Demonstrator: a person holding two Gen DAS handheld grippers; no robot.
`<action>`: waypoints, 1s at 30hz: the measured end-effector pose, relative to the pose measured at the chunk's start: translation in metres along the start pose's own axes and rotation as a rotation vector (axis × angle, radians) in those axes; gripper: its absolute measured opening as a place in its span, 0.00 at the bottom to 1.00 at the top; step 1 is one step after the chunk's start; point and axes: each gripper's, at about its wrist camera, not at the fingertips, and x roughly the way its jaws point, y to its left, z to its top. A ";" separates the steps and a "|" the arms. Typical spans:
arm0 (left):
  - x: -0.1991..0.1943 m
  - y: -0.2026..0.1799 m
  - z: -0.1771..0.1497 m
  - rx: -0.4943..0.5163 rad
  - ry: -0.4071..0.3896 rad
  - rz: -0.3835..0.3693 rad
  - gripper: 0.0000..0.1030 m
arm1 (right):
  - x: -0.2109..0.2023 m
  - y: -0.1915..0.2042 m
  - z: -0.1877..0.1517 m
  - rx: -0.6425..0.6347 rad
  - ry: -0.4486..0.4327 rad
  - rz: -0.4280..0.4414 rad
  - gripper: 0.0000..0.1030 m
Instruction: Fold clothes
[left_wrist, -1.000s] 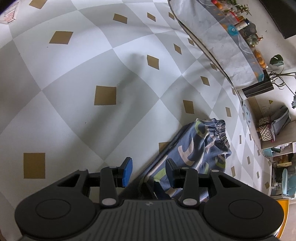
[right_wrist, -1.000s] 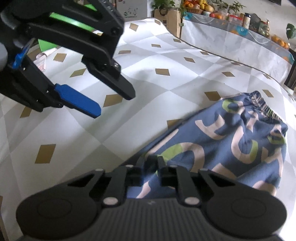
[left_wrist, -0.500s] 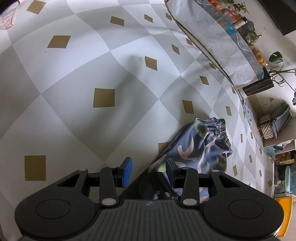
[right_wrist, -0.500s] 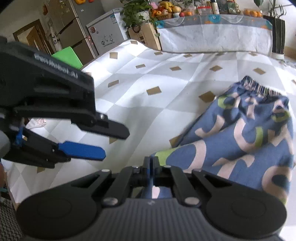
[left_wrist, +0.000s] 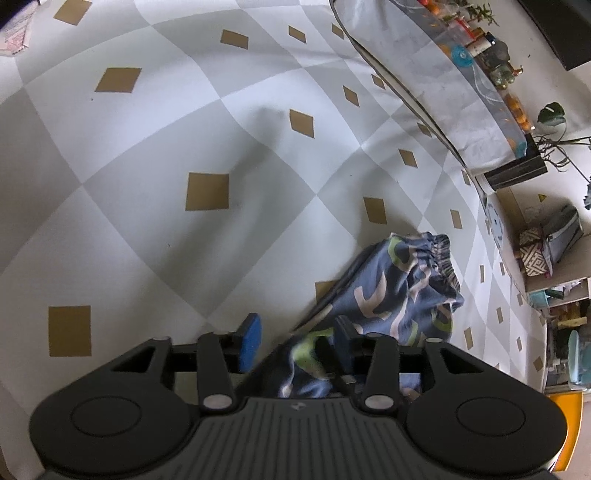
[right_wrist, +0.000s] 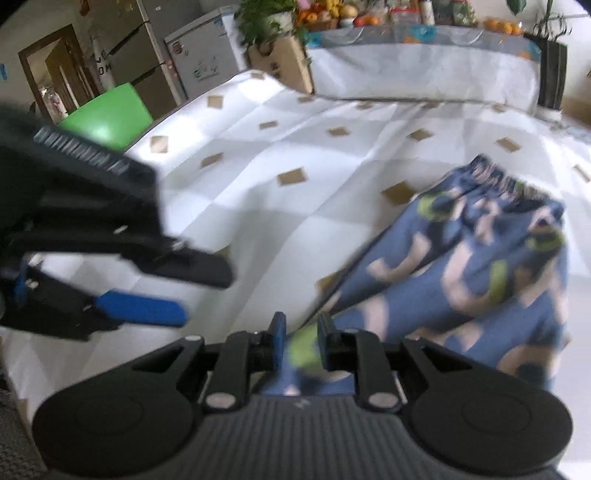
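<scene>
Toward the right edge of the checkered sheet, blue patterned shorts (left_wrist: 406, 291) lie bunched, waistband at the far end, long axis running away from both grippers. Right hand-held gripper (right_wrist: 300, 341) is nearer, straddling the near hem, jaws parted a little, grip unclear through blur. Left hand-held gripper (left_wrist: 295, 341) hovers wide open, shorts ahead and to its right.

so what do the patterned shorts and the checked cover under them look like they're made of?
Patterned shorts: soft woven or knit fabric, matte, probably cotton-like; it drapes and bunches in loose folds, with a gathered elastic waistband. Checked cover: thin sheet, possibly cloth or plastic-coated; it lies flat with sharp fold creases and a faint sheen, so the look leaves it open.
</scene>
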 end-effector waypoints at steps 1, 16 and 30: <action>0.001 0.000 0.000 0.001 0.003 0.003 0.44 | 0.001 -0.005 0.002 0.009 -0.005 -0.010 0.16; 0.023 -0.015 -0.022 0.120 0.091 0.035 0.44 | 0.030 -0.079 0.036 0.142 -0.039 -0.080 0.24; 0.033 -0.017 -0.030 0.167 0.121 0.067 0.44 | 0.077 -0.104 0.076 0.180 -0.031 -0.102 0.31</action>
